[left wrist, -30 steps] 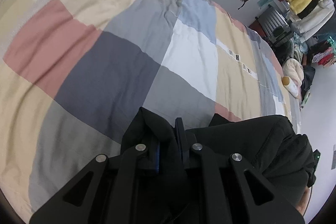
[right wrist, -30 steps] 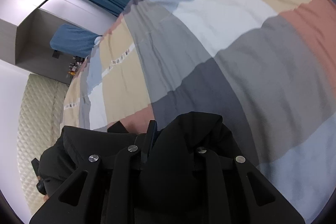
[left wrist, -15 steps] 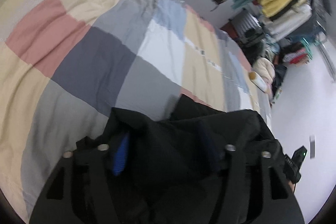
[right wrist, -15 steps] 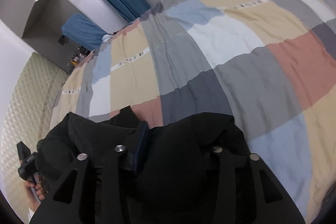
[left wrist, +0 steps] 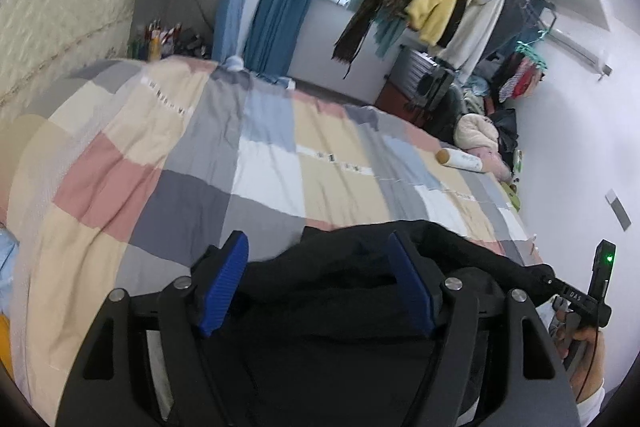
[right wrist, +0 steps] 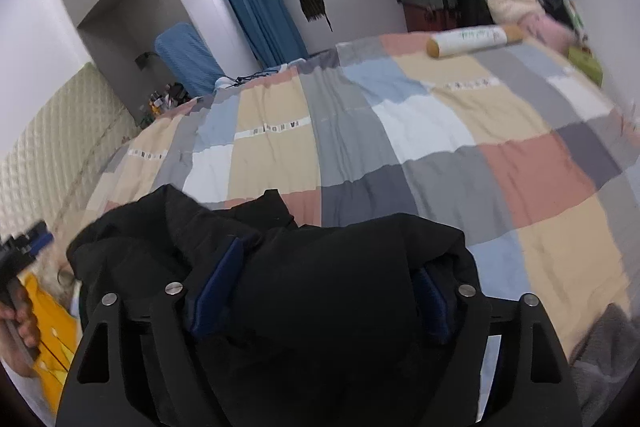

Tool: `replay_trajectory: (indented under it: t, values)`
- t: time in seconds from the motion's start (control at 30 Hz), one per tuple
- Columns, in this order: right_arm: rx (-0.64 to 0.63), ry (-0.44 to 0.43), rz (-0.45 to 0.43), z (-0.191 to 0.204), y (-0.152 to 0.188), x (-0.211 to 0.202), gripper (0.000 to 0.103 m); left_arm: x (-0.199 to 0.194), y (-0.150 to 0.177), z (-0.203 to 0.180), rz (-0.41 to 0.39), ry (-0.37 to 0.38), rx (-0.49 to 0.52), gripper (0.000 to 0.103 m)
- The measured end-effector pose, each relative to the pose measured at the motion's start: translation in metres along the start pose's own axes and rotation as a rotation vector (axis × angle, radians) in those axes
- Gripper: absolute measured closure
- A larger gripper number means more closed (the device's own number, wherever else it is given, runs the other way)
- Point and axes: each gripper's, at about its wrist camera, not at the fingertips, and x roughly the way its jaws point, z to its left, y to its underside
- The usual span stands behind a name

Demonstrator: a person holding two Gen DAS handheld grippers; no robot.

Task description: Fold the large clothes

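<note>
A: Left wrist: left gripper (left wrist: 320, 281) jaws spread, black garment (left wrist: 340, 307) draped loose between the pads, lying at the near edge of the quilt (left wrist: 260, 167).

B: Right gripper (right wrist: 320, 287) is also wide, nothing pinched. Probably repositioning for the next fold.

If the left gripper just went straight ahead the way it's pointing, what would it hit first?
The black garment, which already lies bunched between the open left gripper fingers. Beyond it is the patchwork bedspread, though depth there is hard to judge.
</note>
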Motion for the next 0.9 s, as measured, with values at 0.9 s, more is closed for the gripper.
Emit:
replay_trajectory:
  t: [0.9]
  values:
    - [-0.243,-0.028,-0.03,0.103,0.088,0.115,0.0,0.134,0.095,-0.049,0.081,-0.187,0.212,0.03]
